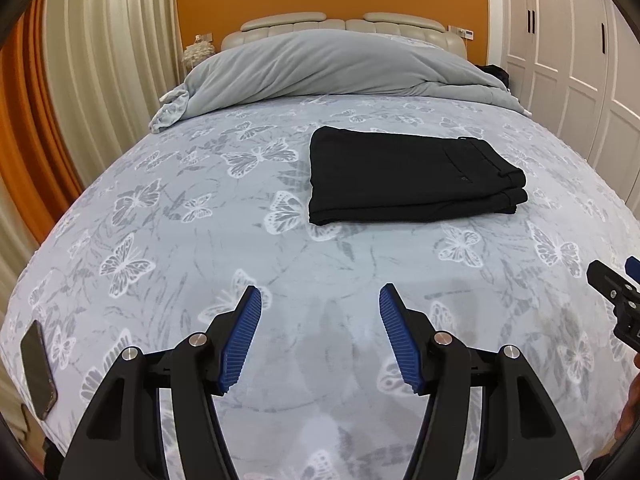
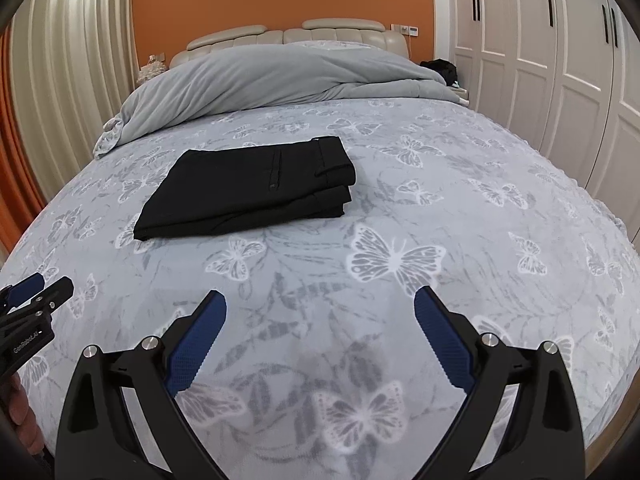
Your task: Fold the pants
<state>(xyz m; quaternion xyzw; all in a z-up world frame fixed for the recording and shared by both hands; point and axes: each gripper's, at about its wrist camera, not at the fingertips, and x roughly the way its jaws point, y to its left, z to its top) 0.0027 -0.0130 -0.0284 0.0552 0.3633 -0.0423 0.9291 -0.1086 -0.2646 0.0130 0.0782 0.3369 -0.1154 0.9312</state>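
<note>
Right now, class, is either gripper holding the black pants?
No: the folded pants lie alone on the bed, ahead of both open, empty grippers.

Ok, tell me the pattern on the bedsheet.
White and grey butterflies on pale blue-grey bedsheet, clearest in the right wrist view.

Pants (image 1: pixel 412 176): matt black woven cloth.
Bedsheet (image 1: pixel 200 240): soft matt cloth, butterfly print.
Duvet (image 1: pixel 320 68): plain grey cloth.
Gripper pads (image 1: pixel 242 336): blue ribbed rubbery plastic.
Headboard (image 1: pixel 280 28): smooth padded leather look.
Phone (image 1: pixel 38 368): glossy.

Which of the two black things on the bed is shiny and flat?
The phone, lying at the bed's left edge. It is small, hard and glossy; the other black thing, the pants, is soft folded cloth mid-bed.
</note>
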